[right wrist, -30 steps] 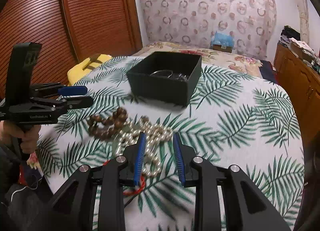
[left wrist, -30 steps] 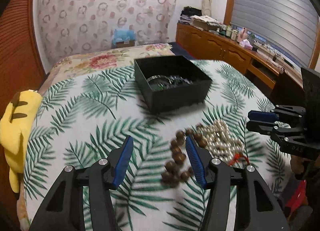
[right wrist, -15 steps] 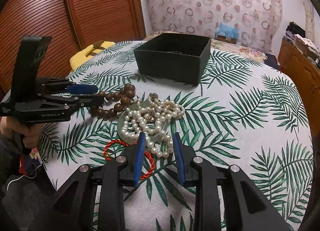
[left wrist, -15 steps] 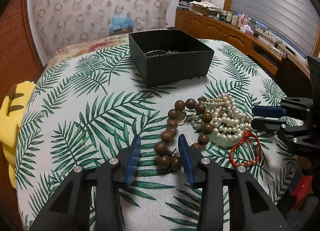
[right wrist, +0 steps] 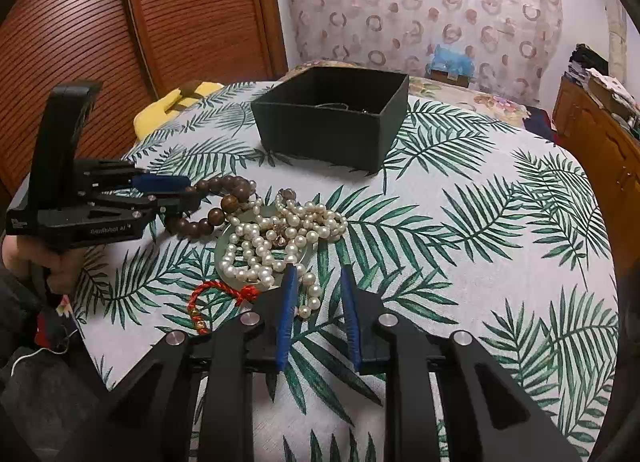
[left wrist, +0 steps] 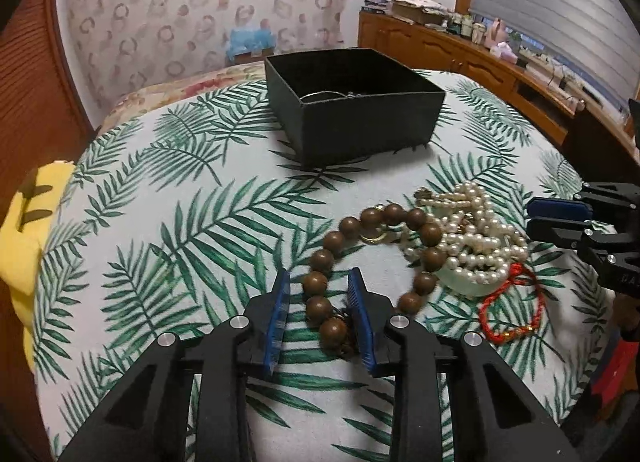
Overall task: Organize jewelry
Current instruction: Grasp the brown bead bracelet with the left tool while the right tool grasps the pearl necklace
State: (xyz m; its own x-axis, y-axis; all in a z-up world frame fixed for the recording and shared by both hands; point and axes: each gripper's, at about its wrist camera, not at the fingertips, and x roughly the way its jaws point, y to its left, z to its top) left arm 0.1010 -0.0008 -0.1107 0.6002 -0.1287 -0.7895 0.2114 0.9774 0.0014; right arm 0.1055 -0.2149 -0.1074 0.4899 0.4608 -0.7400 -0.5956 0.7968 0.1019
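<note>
Wooden beads, big and brown, make up the bracelet (left wrist: 362, 258) I am after: its near end lies between the blue pads of my left tongs (left wrist: 320, 316), which are closing around it. The right pad looks to be at the beads, but a gap shows on the left, so I judge it not yet gripped. The loop curves away to the right, where it touches the pearl strands (left wrist: 472, 234) heaped over a pale green bangle (left wrist: 460, 284). A red cord bracelet (left wrist: 510, 306) lies against the near side of that heap.

My right tongs (right wrist: 318, 308) are narrow and closing too, low over the near edge of the pearls; one strand trails between the pads, though I see no pad pressing on it.

Farther off on the leaf-print cloth of the worktop (right wrist: 500, 262) stands the black box (left wrist: 356, 110), open at the top, well apart from the pile. Something thin and metallic already lies inside, too small to name.

By my reckoning the job is barely begun: the wooden beads, pearls, bangle and red cord are all outside the box.
</note>
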